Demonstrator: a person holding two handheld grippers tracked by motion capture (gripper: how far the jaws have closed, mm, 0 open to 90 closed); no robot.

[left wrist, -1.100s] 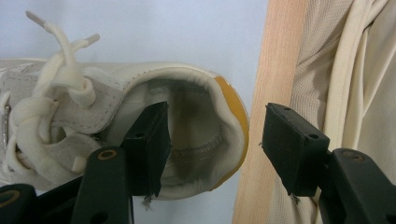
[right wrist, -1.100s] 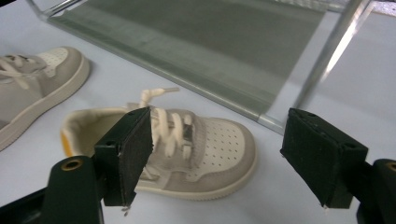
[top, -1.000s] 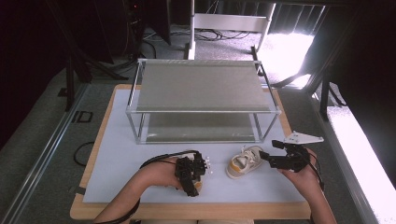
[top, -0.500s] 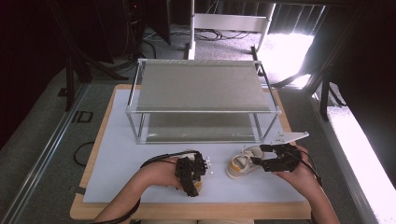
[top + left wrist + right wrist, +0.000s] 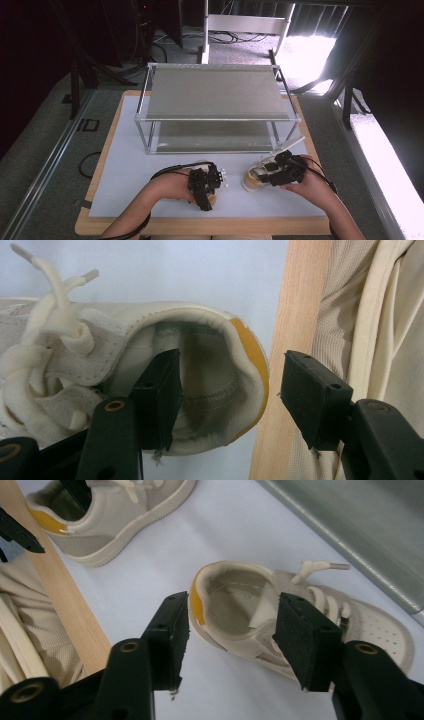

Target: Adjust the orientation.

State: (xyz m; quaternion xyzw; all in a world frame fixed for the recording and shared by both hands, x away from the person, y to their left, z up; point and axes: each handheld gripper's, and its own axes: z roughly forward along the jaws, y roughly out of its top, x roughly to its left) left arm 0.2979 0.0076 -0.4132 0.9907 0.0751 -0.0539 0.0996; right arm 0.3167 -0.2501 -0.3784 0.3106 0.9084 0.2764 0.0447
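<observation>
Two small cream sneakers with orange heel tabs lie on the white mat near the front edge. The left shoe [image 5: 100,355] [image 5: 115,520] has my left gripper [image 5: 231,367] [image 5: 204,197] straddling its heel. One jaw sits inside the opening and the other stands outside, with a gap to the heel. The right shoe [image 5: 280,610] [image 5: 250,181] lies under my right gripper [image 5: 234,605] [image 5: 266,171]. Its jaws have just been closing, one outside the orange heel and one over the opening. They hover above the heel without pressing it.
A two-tier metal rack [image 5: 215,95] stands behind the shoes, and its lower shelf [image 5: 360,525] lies close beyond the right shoe. The wooden table edge [image 5: 295,300] and the person's beige clothing [image 5: 380,315] are just past the left shoe's heel.
My right gripper has moved left over the right shoe's heel, and its jaws have narrowed. The left gripper and its shoe have stayed put.
</observation>
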